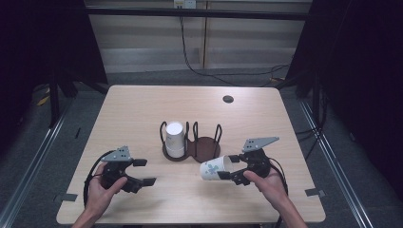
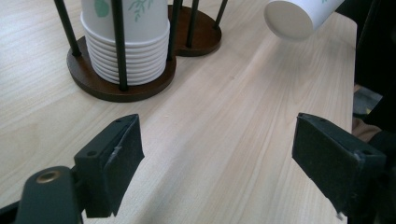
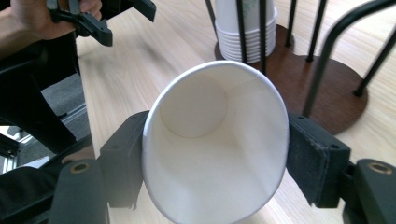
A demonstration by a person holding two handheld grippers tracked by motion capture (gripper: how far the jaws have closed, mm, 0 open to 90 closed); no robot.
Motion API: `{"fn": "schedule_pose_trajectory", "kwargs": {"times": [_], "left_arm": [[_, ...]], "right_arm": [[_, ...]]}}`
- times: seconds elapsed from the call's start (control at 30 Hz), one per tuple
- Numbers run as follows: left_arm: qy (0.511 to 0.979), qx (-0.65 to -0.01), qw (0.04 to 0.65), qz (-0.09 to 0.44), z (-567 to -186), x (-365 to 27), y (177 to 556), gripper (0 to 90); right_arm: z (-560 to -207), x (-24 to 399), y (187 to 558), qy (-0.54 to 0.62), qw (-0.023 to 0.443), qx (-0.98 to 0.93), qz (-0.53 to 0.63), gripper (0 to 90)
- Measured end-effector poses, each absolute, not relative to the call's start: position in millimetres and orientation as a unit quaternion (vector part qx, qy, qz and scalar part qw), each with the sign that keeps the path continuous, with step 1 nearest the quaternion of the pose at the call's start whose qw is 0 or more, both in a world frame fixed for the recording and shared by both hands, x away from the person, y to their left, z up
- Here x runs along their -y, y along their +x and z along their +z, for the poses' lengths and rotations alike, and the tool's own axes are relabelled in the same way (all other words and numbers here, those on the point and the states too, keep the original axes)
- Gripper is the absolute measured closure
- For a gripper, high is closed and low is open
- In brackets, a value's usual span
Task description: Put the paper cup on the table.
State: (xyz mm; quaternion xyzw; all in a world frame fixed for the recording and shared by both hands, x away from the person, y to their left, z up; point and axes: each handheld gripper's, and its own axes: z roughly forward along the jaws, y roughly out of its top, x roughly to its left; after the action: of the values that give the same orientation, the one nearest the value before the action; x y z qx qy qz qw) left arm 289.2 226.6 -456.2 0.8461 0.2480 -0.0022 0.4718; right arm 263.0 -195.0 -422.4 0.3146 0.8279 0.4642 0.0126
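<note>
I am holding my left gripper [image 1: 145, 172] near the left front of the table [image 1: 142, 104], its jaws standing wide apart with nothing between them. In its own view bare wood is lying between the two black pads [image 2: 116, 154].

On the right, my right gripper [image 1: 228, 167] is clamping a single paper cup [image 1: 213, 169] by its rim end, the cup lying on its side with its bottom pointing left. In the right gripper view I am looking straight into the cup's open mouth [image 3: 215, 144], and the rim is being squeezed into an oval.

Farther off, at the table's middle, the dark two-bay holder [image 1: 204, 147] is standing. Its left bay is keeping a stack [image 1: 175, 138] of nested cups, mouths down; its right bay is showing bare base. Far right, a round hole [image 1: 228, 99] is sitting in the tabletop.
</note>
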Motion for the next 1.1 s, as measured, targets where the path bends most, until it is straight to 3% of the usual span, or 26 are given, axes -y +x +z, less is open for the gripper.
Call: {"fn": "schedule_pose_trajectory", "kwargs": {"times": [1.1], "left_arm": [[0.850,-0.250,0.463,0.024,-457,-230,290,16.4]], "right_arm": [[-409,234,308,0.374,0.060,-0.855,0.353,27.5]]}}
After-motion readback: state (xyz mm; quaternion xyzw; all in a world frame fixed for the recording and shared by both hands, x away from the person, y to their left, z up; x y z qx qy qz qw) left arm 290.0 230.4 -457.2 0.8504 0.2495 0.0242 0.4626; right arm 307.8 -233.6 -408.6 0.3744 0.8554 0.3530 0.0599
